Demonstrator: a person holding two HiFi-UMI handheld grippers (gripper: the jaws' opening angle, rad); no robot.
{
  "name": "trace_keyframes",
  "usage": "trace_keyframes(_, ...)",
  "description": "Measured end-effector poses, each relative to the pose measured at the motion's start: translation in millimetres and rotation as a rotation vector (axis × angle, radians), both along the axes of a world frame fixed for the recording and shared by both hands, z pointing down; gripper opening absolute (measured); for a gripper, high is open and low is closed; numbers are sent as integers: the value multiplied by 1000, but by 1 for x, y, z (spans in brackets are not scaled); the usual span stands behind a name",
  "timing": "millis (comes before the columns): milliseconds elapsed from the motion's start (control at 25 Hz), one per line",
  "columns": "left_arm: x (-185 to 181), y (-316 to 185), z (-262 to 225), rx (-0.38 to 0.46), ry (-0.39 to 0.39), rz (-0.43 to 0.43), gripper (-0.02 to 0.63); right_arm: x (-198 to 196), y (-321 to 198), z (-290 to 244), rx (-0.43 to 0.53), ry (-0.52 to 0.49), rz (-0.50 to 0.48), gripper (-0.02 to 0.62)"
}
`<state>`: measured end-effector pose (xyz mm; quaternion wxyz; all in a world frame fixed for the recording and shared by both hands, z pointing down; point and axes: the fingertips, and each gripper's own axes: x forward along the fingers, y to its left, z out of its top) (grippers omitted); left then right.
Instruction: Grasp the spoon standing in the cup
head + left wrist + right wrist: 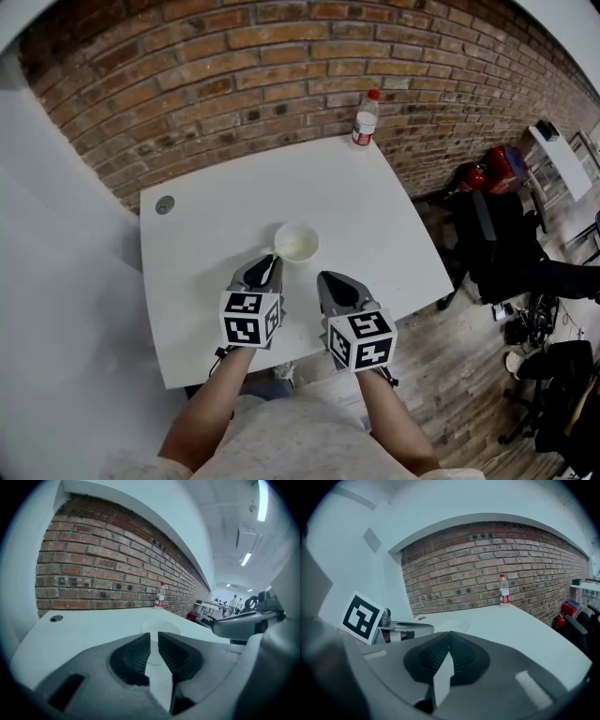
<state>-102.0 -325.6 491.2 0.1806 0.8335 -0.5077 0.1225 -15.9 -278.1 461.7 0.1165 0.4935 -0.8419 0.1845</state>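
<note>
A white cup (296, 242) stands near the middle of the white table (394, 216); it also shows low in the left gripper view (161, 627) and the right gripper view (454, 624). I cannot clearly make out a spoon in it. My left gripper (266, 266) sits just short of the cup's near-left rim, its jaws (153, 637) parted by a narrow gap with nothing between them. My right gripper (328, 279) hovers to the near right of the cup. Its tips (449, 634) are touching and hold nothing.
A plastic bottle with a red cap (365, 118) stands at the table's far edge by the brick wall. A round cable hole (165, 204) is at the far left corner. Dark chairs, bags and a red object (487, 169) crowd the floor to the right.
</note>
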Motion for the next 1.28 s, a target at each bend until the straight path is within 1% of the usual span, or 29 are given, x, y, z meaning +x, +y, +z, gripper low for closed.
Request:
trace_keyframes(480,1,-23,7,-40,40,-8,77,3,-18,10,-20,0,23,8)
trace_keyframes(640,1,-28,9,-72,51,-23,77,5,-20,10,-29,1,33,8)
trace_keyframes(800,4,-28,10,-88,55,-24,58,7,-20,13,-33,3,39,8)
trace_keyframes(1000,8,-26,8,-81,22,-17,5,8,-18,13,-35,1,40,8)
trace_keyframes(1280,7,-26,8,-72,6,-3,5,9,-16,12,-31,4,43,8)
